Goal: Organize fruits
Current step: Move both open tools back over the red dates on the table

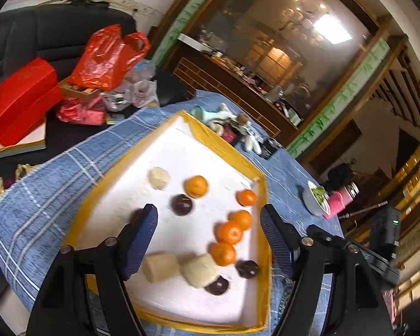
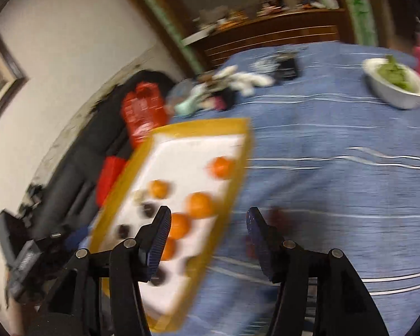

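A white tray with a yellow rim (image 1: 226,145) lies on the blue striped tablecloth. It holds several oranges (image 1: 229,233), dark round fruits (image 1: 181,204) and pale peeled pieces (image 1: 159,266). My left gripper (image 1: 208,218) is open and empty above the tray's near half. In the blurred right wrist view the same tray (image 2: 238,128) sits to the left with oranges (image 2: 200,205) on it. My right gripper (image 2: 208,224) is open and empty over the tray's right edge and the cloth.
A white bowl of greens (image 2: 392,95) and a pink cup (image 1: 336,203) stand on the cloth to the right. Small clutter (image 1: 238,128) lies beyond the tray. Red bags and a red box (image 1: 22,98) sit on a dark sofa to the left.
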### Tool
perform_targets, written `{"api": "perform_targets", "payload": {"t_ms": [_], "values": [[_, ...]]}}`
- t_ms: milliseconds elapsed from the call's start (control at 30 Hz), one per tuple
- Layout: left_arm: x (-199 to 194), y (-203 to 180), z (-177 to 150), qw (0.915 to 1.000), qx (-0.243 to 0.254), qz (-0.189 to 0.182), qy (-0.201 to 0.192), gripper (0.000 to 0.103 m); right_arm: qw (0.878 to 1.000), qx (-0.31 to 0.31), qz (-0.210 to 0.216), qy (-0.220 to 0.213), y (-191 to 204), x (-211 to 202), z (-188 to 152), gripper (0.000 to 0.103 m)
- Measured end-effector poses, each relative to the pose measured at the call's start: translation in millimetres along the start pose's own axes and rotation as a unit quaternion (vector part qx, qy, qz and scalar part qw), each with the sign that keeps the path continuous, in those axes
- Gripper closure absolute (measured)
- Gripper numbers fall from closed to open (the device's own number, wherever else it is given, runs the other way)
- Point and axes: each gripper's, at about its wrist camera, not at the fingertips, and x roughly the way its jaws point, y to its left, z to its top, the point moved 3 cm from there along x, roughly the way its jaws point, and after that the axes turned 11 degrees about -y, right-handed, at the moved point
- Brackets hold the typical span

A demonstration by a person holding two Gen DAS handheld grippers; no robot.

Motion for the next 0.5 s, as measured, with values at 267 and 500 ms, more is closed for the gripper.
{"api": "perform_targets", "payload": {"t_ms": [267,500], "values": [[5.8,-23.5,-13.2,0.9992,0.028,-0.016,0.020,0.028,0.996,-0.054,-0.068,0.030,-24.8,19.7,-16.7,0.048],[10.4,-32.2,-18.6,0.9986,0.040,-0.020,0.029,0.028,0.986,-0.121,-0.115,0.026,-21.0,44.7,-22.6,0.048]]}}
